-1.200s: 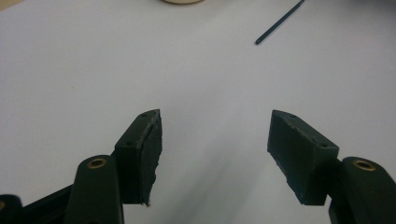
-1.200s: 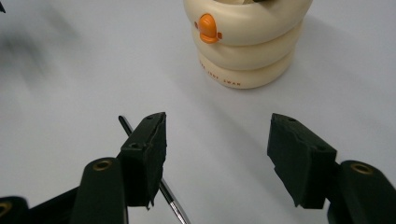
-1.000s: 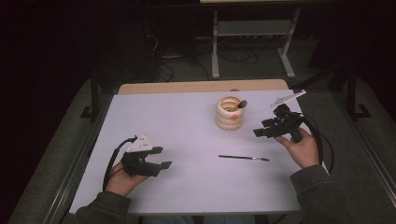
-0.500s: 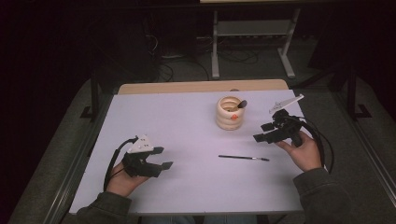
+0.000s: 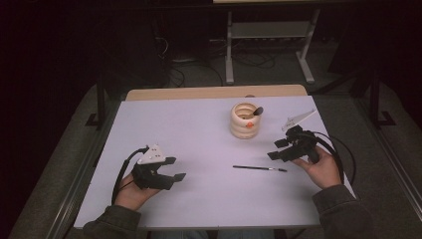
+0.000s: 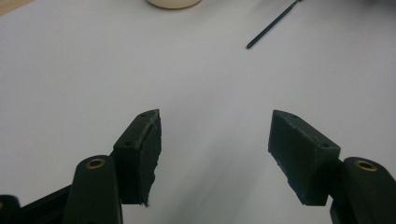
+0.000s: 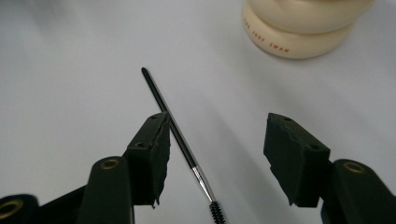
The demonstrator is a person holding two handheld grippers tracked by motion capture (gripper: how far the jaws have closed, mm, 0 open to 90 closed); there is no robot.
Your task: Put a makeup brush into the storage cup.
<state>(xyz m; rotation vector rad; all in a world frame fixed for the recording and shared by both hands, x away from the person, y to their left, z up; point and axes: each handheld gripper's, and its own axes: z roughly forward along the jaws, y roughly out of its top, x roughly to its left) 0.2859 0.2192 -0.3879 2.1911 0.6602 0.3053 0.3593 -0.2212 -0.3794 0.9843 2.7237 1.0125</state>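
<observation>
Left gripper (image 5: 171, 169) idle at the near-left of the tabletop (image 5: 199, 129), fingers spread, nothing between them. Right gripper (image 7: 215, 154) has come down from beside the cream holder (image 5: 246, 121) to the mascara wand (image 7: 180, 144). Its fingers have just been narrowing but don't pinch yet; the wand lies flat between them, near the left one. Looks like pre-grasp; wand likely goes into the holder, which stands just beyond.

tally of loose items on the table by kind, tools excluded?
Cream ribbed holder: 1
Brush standing in the holder: 1
Thin black brush lying flat on the table: 1
Total: 3
</observation>
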